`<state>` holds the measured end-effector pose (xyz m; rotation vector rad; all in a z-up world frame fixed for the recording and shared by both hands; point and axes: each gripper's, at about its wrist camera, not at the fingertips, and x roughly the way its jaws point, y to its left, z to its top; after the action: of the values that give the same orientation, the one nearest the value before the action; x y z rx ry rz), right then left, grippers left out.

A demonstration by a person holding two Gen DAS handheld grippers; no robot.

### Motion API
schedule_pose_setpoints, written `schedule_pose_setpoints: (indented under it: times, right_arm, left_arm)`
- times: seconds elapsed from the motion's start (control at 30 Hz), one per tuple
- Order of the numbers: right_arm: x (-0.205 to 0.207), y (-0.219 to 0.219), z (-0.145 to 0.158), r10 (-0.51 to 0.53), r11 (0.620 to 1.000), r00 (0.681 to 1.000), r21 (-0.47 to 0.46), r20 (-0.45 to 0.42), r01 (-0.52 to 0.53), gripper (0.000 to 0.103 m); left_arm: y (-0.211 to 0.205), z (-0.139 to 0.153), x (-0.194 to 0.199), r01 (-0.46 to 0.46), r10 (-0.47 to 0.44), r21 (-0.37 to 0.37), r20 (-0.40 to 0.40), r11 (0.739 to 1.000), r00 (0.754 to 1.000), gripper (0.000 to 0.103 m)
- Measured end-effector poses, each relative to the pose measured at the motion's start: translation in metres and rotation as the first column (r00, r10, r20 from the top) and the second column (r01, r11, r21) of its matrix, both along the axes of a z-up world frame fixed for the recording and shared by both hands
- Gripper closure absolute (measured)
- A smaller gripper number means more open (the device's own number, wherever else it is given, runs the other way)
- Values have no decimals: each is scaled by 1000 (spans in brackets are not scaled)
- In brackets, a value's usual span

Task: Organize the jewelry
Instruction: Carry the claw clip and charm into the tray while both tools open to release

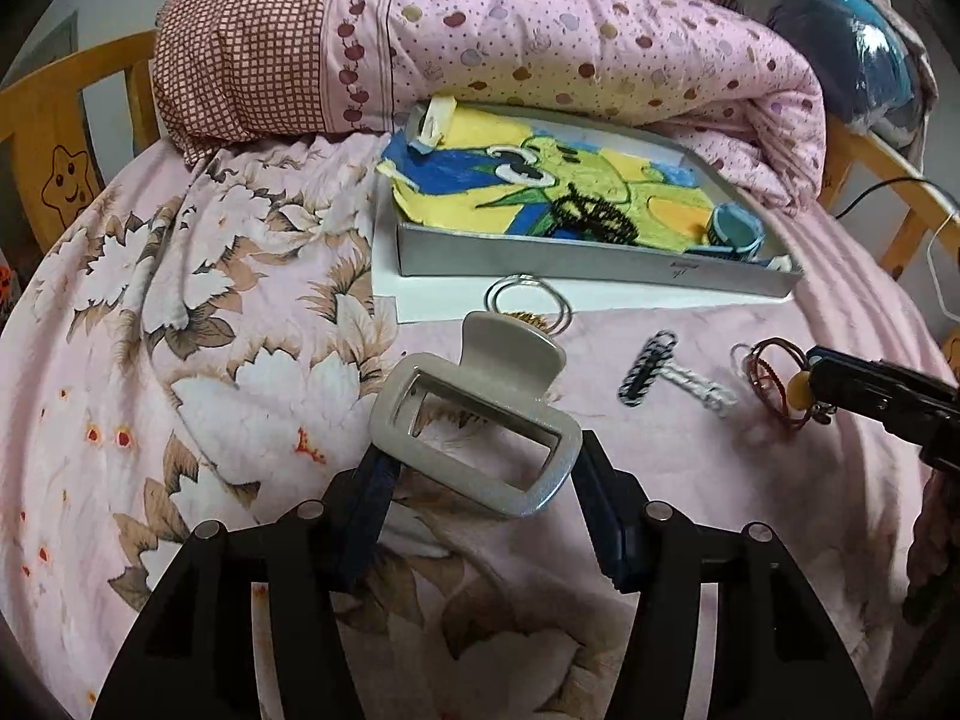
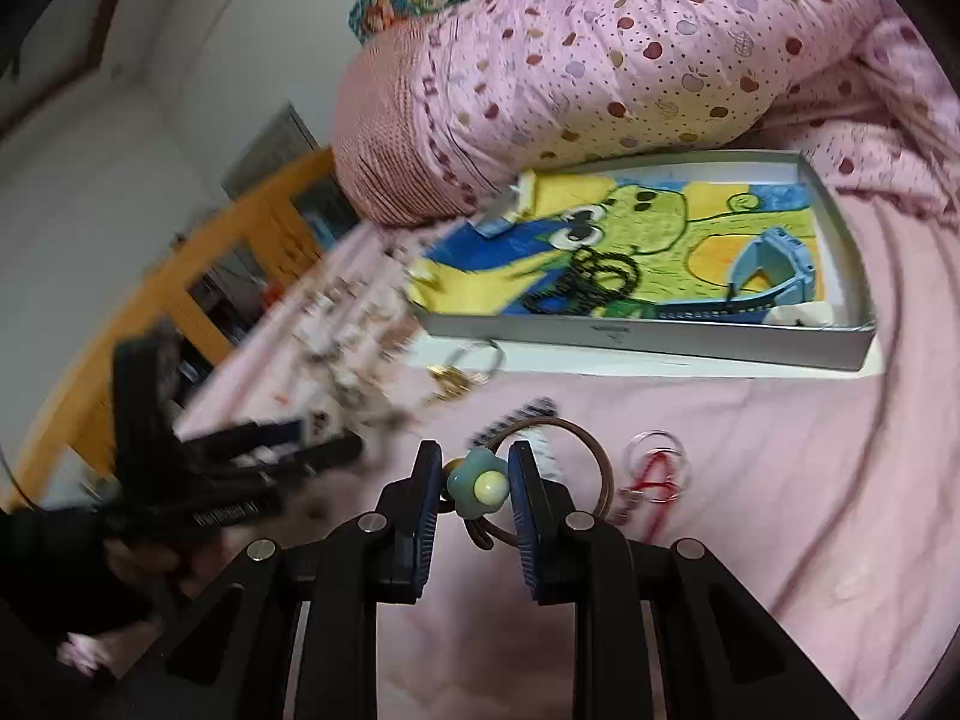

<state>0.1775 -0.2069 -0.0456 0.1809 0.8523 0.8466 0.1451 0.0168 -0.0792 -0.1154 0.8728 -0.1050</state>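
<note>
Hidden: we found the left gripper [image 2: 240, 468] smeared by blur in the right wrist view, so nothing of its load showed there; in the left wrist view the right gripper [image 1: 807, 381] ran off the frame's edge.
Hard to read: the small pieces in the far corner of the tray [image 1: 540, 264] we could not name; the dark beaded string [image 1: 594, 219] lay tangled on the drawing inside it.
Left jaws: we saw them wide apart yet pressing both ends of the grey claw clip [image 1: 480, 420], held in front of the tray, above the sheet [image 1: 180, 330].
Right jaws: we saw them closed part way on the flower charm [image 2: 478, 483] of a brown hair tie [image 2: 591, 450], in front of the tray.
Loose pieces: silver rings [image 1: 528, 300] touched the tray's front; a striped clip [image 1: 648, 369] and clear rings [image 2: 657, 468] lay in front of the tray.
</note>
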Motion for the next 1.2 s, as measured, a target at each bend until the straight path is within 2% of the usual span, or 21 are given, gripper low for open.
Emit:
schedule_pose_setpoints:
  times: [0.17, 0.27, 0.43, 0.63, 0.8, 0.93, 1.2]
  right_arm:
    - [7, -14, 7, -9, 984, 996, 177, -94, 26, 81]
    - [15, -25, 8, -32, 966, 990, 249, -138, 66, 81]
    - [26, -37, 12, -73, 958, 990, 268, -124, 104, 81]
    - [49, -38, 20, -116, 966, 993, 230, -18, 117, 81]
    - [76, -39, 16, -170, 979, 981, 129, 89, 158, 81]
    - [97, -44, 1, -208, 977, 973, 74, 101, 201, 81]
    - [108, -39, -18, -224, 973, 965, -26, 133, 230, 81]
  left_arm:
    - [-11, 16, -13, 43, -42, -23, 31, 999, 999, 52]
    - [-19, 22, -17, 62, -61, -48, 37, 997, 997, 53]
    - [-30, 30, -11, 83, -79, -76, 56, 994, 995, 53]
    - [-37, 41, 14, 88, -79, -101, 83, 991, 993, 53]
    - [-47, 51, 51, 88, -79, -66, 127, 994, 989, 53]
    - [-50, 49, 85, 72, -65, -47, 136, 996, 989, 53]
    - [-45, 25, 129, 20, -16, -48, 80, 999, 997, 53]
